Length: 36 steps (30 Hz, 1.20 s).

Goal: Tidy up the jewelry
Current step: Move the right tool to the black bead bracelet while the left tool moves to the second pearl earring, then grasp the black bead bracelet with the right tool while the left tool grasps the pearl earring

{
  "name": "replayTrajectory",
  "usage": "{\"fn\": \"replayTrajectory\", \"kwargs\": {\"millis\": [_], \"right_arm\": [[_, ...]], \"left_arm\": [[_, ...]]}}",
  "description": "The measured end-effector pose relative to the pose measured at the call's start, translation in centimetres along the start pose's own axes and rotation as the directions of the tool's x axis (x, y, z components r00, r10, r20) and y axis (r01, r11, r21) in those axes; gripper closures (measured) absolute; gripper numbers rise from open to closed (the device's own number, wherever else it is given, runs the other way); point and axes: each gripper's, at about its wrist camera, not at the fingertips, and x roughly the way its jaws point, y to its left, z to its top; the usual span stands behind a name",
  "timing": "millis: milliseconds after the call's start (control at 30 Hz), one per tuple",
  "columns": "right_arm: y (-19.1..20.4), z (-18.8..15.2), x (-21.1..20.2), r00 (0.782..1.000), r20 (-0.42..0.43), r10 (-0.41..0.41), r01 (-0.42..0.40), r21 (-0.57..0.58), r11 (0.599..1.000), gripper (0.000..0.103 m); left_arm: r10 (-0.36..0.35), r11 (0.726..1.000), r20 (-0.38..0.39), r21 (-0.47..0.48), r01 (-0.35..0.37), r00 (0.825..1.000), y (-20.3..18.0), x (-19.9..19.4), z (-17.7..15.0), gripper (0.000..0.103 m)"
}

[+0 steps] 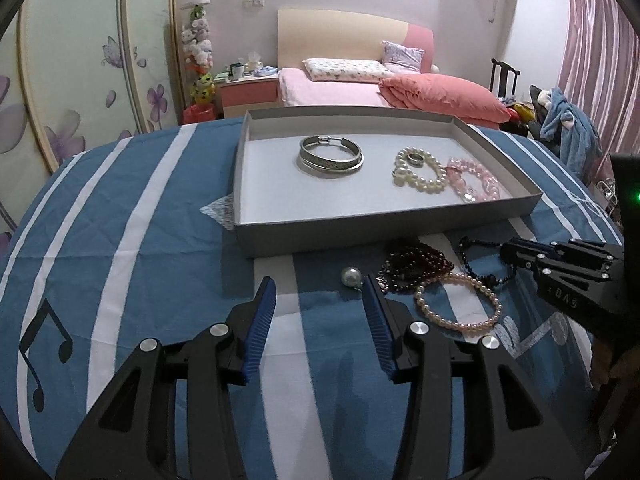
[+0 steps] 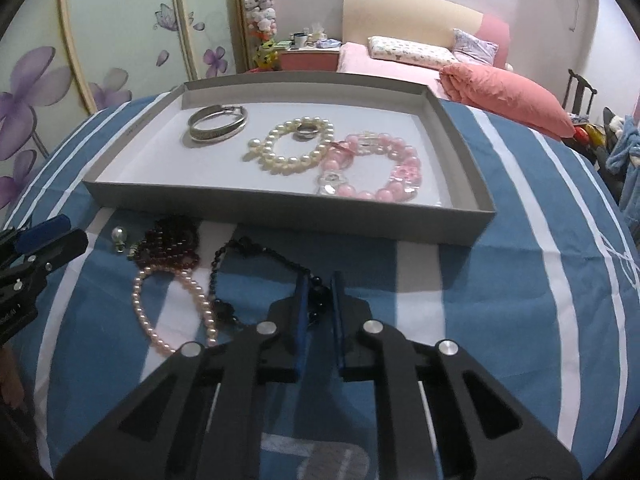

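On the left, the left gripper [image 1: 319, 294] hangs low over the blue and white striped cloth [image 1: 132, 240] with its jaws partly apart and nothing between them. Its right finger tip stands just beside a single pearl earring [image 1: 349, 276], which lies loose on the cloth near the front wall of the grey tray [image 1: 344, 236].

Right of the earring lies a heap of dark red beads [image 1: 416, 264], and nearer, touching that heap, a pale pink pearl bracelet [image 1: 460, 304]. Further right a string of black beads [image 2: 256, 260] curls across the cloth.

The right gripper [image 2: 320, 296] has its jaws nearly closed, and the near end of the black beads sits between the blue pads [image 2: 301, 312], which pinch it.

Inside the tray, on the far side, lie, from left to right, a silver bangle [image 2: 218, 122], a white pearl bracelet [image 2: 288, 148] with a ring [image 2: 306, 131] resting on its far part, and a pink bead bracelet [image 2: 376, 168] touching the pearl one. Beyond the table stands a pink bed [image 1: 360, 88].
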Motion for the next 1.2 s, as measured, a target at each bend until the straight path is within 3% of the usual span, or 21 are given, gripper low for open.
{"fn": "replayTrajectory", "kwargs": {"millis": [167, 300, 567, 667, 900, 1033, 1200], "right_arm": [[-4.0, 0.1, 0.0, 0.995, 0.0, -0.096, 0.095, 0.147, 0.985, 0.091], [-4.7, -0.1, 0.0, 0.995, 0.003, -0.101, 0.099, 0.157, 0.983, 0.091], [-4.8, -0.2, 0.0, 0.996, 0.004, -0.09, 0.088, 0.151, 0.985, 0.091], [-4.6, -0.2, 0.0, 0.996, 0.004, -0.088, 0.086, 0.147, 0.985, 0.091], [-4.0, -0.5, -0.3, 0.997, 0.005, -0.079, 0.077, 0.115, 0.99, 0.091], [-4.0, -0.4, -0.2, 0.997, 0.004, -0.077, 0.076, 0.117, 0.99, 0.091], [-4.0, -0.4, -0.2, 0.997, 0.004, -0.078, 0.077, 0.115, 0.99, 0.091]], "left_arm": [[0.001, 1.0, -0.02, 0.027, 0.0, 1.0, -1.0, 0.7, 0.1, 0.057], [0.006, 0.999, -0.05, 0.045, -0.004, 0.999, -1.9, 1.9, 0.4, 0.057], [0.033, 0.999, -0.076, 0.017, -0.032, 0.997, -2.1, 3.3, 1.1, 0.075], [0.047, 0.999, -0.09, 0.027, -0.045, 0.995, -2.2, 3.5, 1.0, 0.088], [0.071, 0.997, -0.092, 0.038, -0.068, 0.993, -0.3, 2.3, 0.0, 0.088], [0.05, 0.999, -0.093, 0.01, -0.049, 0.994, 1.3, 1.7, -0.5, 0.088], [0.065, 0.998, -0.094, 0.023, -0.063, 0.993, 1.0, 1.7, -0.5, 0.086]]}}
